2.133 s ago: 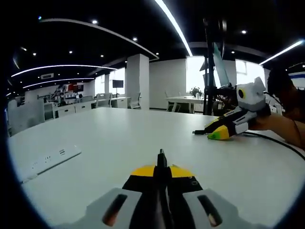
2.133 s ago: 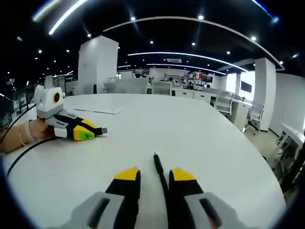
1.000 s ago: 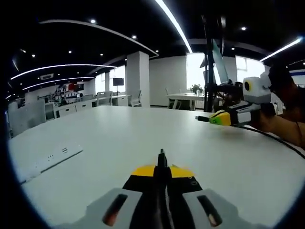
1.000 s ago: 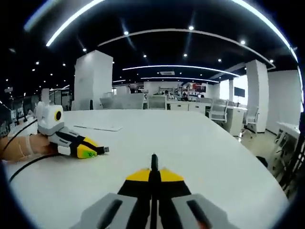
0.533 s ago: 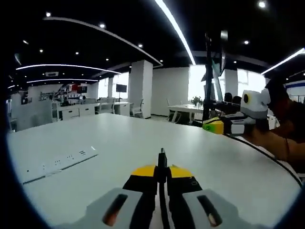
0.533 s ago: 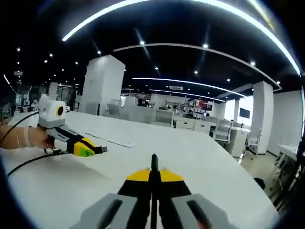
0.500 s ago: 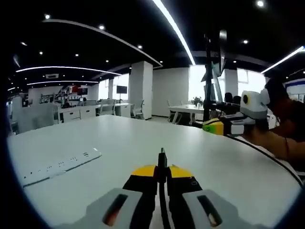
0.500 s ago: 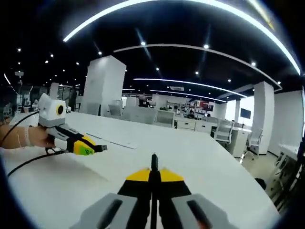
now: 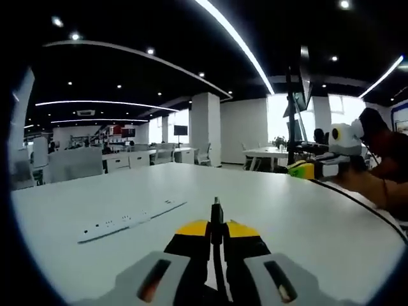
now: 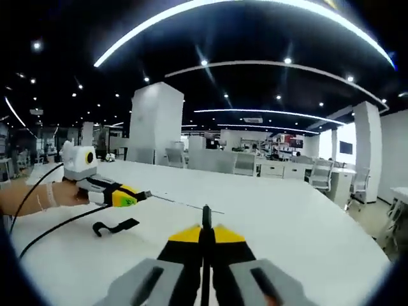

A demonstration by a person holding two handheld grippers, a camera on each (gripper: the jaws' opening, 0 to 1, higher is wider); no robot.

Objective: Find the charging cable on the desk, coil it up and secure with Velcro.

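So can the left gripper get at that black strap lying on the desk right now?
Probably not yet: the left gripper is shut on the cable end, so grabbing the black strap means letting go. The white desk around the strap looks unobstructed.

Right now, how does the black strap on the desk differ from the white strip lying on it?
The strap is black; the strip is white. The strap is short and curls up into a hook at one end, while the strip is long, straight and flat. The strip carries small dark marks; the strap looks plain. Both lie loose on the white desk, untouched by either tool.
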